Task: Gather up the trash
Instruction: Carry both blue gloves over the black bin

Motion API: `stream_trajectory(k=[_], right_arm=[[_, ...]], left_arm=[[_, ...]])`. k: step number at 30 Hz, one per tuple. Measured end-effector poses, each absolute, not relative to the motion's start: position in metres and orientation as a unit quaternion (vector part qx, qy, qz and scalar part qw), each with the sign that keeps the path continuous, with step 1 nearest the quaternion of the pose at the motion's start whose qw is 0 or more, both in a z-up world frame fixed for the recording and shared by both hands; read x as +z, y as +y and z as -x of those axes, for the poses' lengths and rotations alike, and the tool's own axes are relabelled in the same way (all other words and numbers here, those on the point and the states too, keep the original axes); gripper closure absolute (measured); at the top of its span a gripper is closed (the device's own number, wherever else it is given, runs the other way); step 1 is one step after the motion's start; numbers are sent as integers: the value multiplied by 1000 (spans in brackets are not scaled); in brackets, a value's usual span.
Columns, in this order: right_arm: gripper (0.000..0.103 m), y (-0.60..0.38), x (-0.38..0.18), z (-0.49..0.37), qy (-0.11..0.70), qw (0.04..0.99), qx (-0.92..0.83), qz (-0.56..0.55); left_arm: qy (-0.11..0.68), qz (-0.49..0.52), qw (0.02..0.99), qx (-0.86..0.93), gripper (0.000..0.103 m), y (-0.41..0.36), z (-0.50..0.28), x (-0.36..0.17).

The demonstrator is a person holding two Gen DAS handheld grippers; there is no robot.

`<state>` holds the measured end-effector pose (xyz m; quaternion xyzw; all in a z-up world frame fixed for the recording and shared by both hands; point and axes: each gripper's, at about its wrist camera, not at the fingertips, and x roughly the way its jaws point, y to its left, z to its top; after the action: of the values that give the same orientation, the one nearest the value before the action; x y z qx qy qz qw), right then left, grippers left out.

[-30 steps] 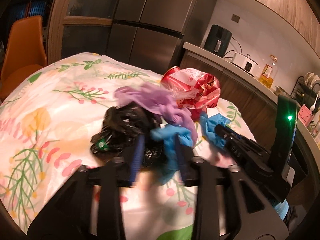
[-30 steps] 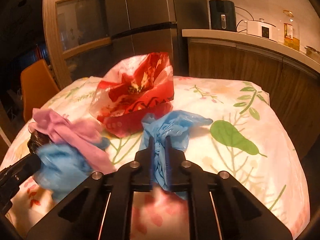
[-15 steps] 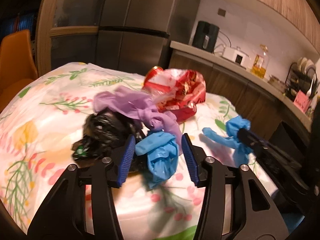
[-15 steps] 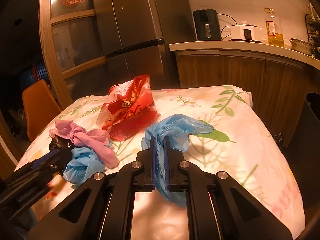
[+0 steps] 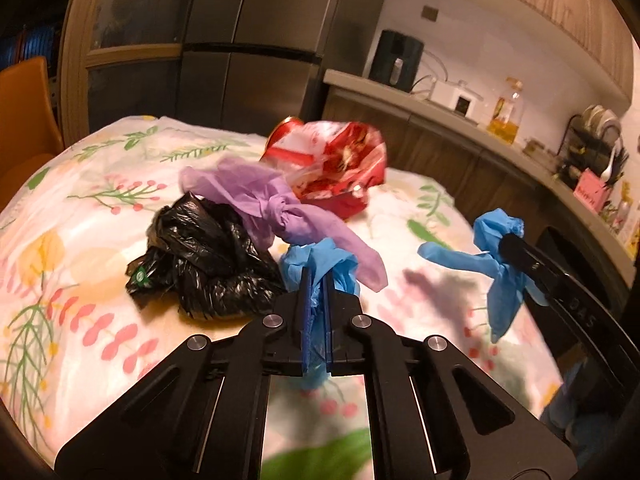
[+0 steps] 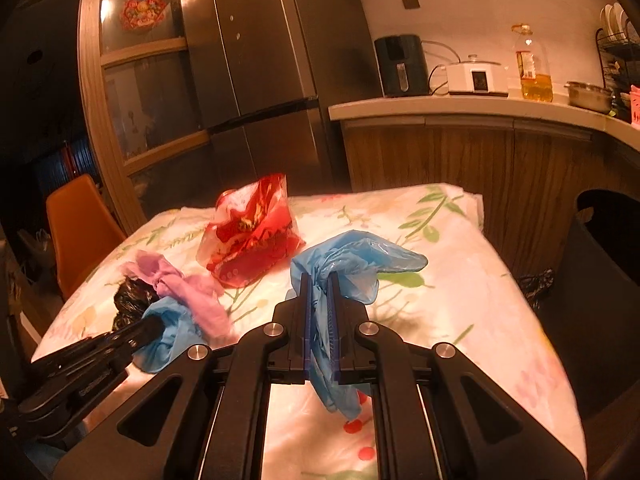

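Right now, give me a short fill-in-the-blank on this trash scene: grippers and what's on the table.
1. The left gripper is shut on a ____ glove.
2. The purple glove lies partly over the ____ plastic bag.
3. The right gripper holds a blue glove lifted ____ the tablecloth.
4. Behind the gloves sits a crumpled ____ wrapper.

Missing: blue; black; above; red

Knotted glove atop crumpled bag, wrapper behind, on tablecloth

Home kitchen; tall steel fridge; wood-front counter carrying air fryer, slow cooker, oil bottle; dish rack; bench under floral cloth; orange chair
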<state>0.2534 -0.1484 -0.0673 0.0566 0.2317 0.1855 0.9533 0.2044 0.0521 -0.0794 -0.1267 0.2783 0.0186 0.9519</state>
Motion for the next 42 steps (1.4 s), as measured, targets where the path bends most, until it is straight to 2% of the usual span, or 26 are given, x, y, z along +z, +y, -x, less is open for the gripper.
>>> stream_trajectory(k=[6, 17, 42], right_arm=[[95, -163, -53, -235, 211, 958, 181, -67], [96, -188, -30, -198, 171, 966, 179, -76], [97, -308, 3, -200, 122, 988, 49, -86]], left_arm=[[247, 161, 956, 2, 99, 60, -175, -54], [189, 146, 971, -4, 99, 34, -140, -7], [184, 84, 969, -141, 100, -128, -220, 30]])
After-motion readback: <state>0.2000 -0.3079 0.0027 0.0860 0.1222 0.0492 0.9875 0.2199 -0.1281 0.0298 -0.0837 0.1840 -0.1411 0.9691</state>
